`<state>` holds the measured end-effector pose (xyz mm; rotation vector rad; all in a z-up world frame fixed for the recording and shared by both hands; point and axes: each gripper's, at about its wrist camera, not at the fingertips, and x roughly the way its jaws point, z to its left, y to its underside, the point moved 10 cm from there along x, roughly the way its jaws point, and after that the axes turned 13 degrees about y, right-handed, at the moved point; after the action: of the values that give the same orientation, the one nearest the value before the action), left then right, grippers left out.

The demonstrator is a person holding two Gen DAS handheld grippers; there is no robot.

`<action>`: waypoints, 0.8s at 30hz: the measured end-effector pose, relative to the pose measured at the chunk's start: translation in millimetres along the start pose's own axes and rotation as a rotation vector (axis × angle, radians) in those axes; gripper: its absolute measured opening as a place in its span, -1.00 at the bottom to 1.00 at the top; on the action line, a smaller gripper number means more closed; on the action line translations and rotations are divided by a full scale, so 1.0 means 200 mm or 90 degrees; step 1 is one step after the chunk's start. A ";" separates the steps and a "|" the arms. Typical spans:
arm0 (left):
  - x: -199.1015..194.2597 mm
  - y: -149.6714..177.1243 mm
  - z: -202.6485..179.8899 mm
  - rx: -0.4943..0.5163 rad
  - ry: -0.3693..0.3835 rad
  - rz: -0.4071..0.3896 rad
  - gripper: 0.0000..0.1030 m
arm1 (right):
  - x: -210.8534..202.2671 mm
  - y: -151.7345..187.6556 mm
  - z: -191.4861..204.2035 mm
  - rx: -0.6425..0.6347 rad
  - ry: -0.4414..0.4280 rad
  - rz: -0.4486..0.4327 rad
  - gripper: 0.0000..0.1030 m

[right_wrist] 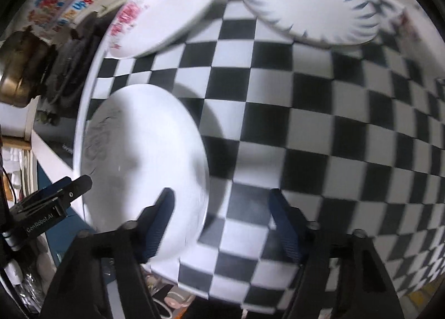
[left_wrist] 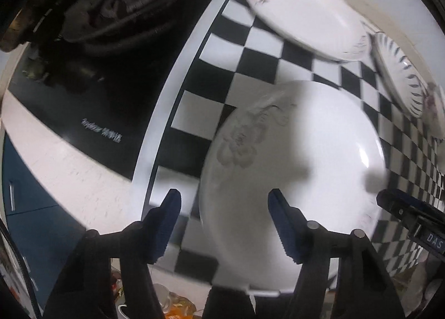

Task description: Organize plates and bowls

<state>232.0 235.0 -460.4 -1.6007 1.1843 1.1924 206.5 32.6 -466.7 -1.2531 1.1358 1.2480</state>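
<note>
1. Blue-padded fingers of the left gripper [left_wrist: 224, 224] hang nearest the lens, jaws partly apart and gripping nothing; they straddle the near-left rim of the grey-flower plate [left_wrist: 292, 180], probably so that closing would pinch that rim.
2. Facing it, the right gripper [right_wrist: 221, 224] has its jaws partly spread and empty too; its left finger sits over the same plate's right edge, its right finger over bare checkered mat [right_wrist: 319, 124].
3. Both tools flank one plate, which looks like a two-sided lift for stacking.
4. That plate lies flat, face up, at the mat's corner nearest the black stove top [left_wrist: 97, 82]. Being round, it has no clear long axis; its flower print sits on the stove-side rim.
5. Farther back, the pink-rose plate [left_wrist: 306, 10] and the blue-streaked plate [right_wrist: 311, 5] lie flat, well apart.
</note>
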 end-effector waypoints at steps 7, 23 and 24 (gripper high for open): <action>0.13 -0.03 -0.01 0.028 0.047 0.034 0.02 | 0.13 -0.05 0.08 0.030 -0.058 0.047 -0.31; 0.05 0.00 -0.20 0.076 0.057 0.022 -0.41 | 0.12 0.03 0.07 0.064 -0.061 0.050 -0.65; 0.04 0.01 -0.24 0.078 0.064 0.022 -0.41 | 0.10 0.03 0.04 0.067 -0.057 0.046 -0.65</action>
<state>241.3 188.0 -456.9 -1.5697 1.3279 1.0501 201.2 41.2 -486.8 -1.0750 1.1755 1.2685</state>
